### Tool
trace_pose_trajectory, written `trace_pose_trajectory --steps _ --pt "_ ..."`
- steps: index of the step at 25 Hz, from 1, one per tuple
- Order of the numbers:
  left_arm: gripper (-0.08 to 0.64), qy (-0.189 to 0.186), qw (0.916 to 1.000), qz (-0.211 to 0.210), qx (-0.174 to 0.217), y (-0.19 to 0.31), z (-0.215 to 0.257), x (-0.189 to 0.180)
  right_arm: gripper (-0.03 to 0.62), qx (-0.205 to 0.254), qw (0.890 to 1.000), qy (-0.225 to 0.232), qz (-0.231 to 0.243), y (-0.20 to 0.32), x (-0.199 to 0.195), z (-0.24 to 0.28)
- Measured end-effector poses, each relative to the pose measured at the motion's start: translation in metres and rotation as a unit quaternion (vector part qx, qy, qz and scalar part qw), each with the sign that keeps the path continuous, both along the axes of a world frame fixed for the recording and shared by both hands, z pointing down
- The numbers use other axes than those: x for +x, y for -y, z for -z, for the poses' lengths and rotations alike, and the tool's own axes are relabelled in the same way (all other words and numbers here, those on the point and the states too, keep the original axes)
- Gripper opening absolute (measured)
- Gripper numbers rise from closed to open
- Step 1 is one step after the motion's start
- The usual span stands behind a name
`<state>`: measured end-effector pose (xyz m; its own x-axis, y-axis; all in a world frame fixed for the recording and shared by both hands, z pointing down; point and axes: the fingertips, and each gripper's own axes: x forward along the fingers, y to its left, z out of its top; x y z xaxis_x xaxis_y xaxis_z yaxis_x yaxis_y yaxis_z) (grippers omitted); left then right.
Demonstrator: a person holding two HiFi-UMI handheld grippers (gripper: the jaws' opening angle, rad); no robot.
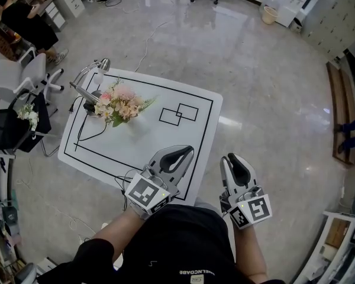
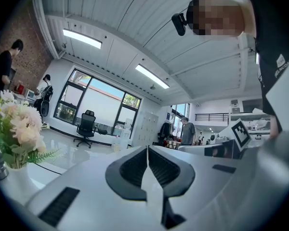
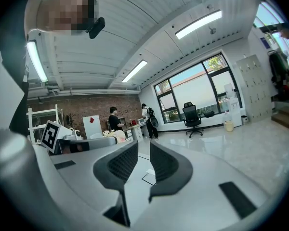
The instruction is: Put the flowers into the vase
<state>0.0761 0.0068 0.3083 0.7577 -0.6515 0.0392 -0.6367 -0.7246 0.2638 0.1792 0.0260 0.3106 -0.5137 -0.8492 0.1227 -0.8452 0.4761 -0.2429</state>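
The flowers (image 1: 121,105) sit as one bunch at the far left of the table (image 1: 192,102), well apart from both grippers. In the left gripper view they stand upright with the blooms on top. The vase is hidden under them from above, and a pale shape (image 2: 13,173) below the blooms may be it, though I cannot say for sure.

The left gripper (image 2: 147,149) hovers over the near edge of the table with its jaws fully together, pad against pad and nothing between them. The right gripper (image 3: 143,145) is off the table's near right corner. Its jaws stand a narrow slit apart, and only the table shows through the gap, so it holds nothing.

With both grippers empty and the bunch upright, the placing itself looks done. No loose stem lies on the table, so this is most likely the end of the task rather than its start.

If the flowers do need more handling, the left gripper is the nearer one to that corner. It would have to open its jaws first, since they cannot take a stem as they stand now. It would then reach across the table and close low on the stems, not on the blooms, which would crush. The bunch looks top-heavy, so a sideways nudge could tip it.
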Motion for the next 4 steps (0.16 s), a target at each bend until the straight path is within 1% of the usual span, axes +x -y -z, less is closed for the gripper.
trace_pose_trajectory --steps 4 --pt "0.015 -0.001 1.0000 -0.002 0.000 -0.0014 -0.0038 -0.0043 0.083 -0.002 1.000 -0.003 -0.001 0.0005 -0.0045 -0.0034"
